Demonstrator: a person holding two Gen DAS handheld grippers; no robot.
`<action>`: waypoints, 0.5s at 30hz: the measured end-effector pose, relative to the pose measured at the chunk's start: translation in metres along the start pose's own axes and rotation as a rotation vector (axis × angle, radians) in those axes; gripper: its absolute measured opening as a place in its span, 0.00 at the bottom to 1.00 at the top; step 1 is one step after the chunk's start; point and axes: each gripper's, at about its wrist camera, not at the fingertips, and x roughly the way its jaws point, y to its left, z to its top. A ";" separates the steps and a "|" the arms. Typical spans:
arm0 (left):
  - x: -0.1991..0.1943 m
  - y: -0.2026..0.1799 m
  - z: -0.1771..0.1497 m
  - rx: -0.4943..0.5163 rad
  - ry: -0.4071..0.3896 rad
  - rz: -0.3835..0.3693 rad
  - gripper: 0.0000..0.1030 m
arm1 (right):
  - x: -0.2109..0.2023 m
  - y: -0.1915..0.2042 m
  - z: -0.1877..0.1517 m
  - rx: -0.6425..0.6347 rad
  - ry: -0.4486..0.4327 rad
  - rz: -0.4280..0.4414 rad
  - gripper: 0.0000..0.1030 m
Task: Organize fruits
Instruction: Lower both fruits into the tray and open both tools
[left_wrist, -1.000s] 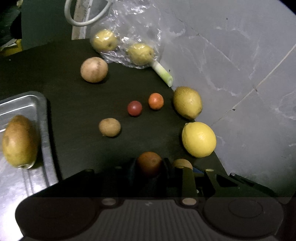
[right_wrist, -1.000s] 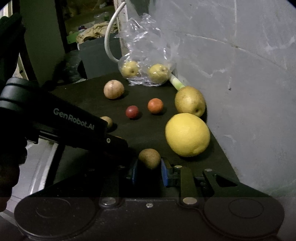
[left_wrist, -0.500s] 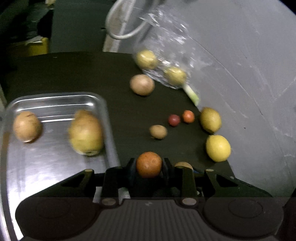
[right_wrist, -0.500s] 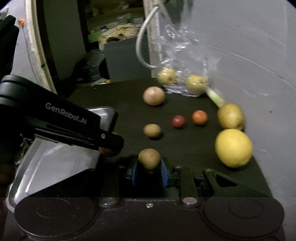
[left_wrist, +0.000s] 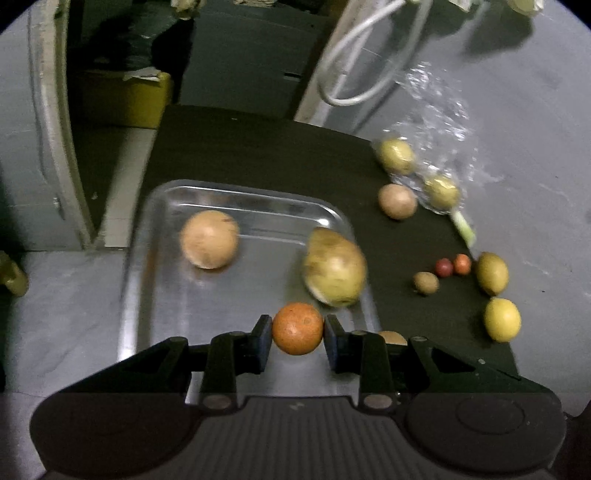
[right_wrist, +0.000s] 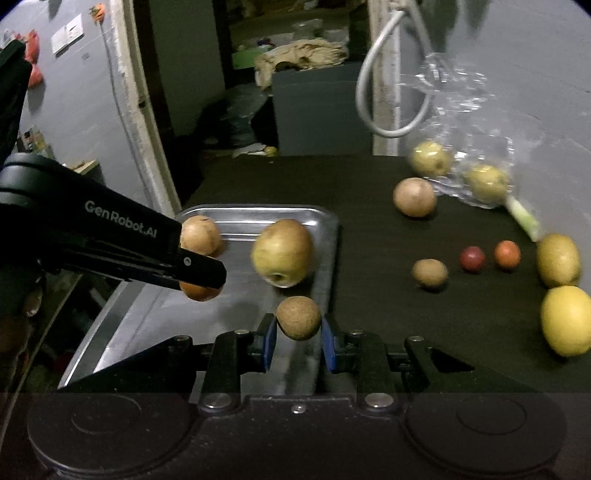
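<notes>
Dark counter (left_wrist: 258, 147) carries the metal tray (left_wrist: 147, 258); left claw (left_wrist: 297, 334) clamps an orange (left_wrist: 297, 328) above its near end, right claw (right_wrist: 298, 328) grips a kiwi (right_wrist: 298, 322) over its right rim.

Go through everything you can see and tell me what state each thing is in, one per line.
left gripper: shut on the orange, above the tray
orange: held, off the tray
right gripper: shut on the kiwi
kiwi: held, above the tray's right rim
metal tray: holds a pear and a round brown fruit
plastic bag: open, two yellow fruits in it
lemon: loose on the dark mat
</notes>
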 end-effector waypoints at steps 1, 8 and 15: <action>0.000 0.005 0.000 -0.005 -0.001 0.007 0.32 | 0.003 0.004 0.001 -0.007 0.002 0.002 0.27; 0.003 0.031 0.004 -0.025 -0.015 0.041 0.32 | 0.027 0.015 0.010 -0.015 0.018 -0.008 0.27; 0.013 0.047 0.011 -0.040 -0.020 0.061 0.32 | 0.038 0.020 0.010 -0.008 0.033 -0.032 0.27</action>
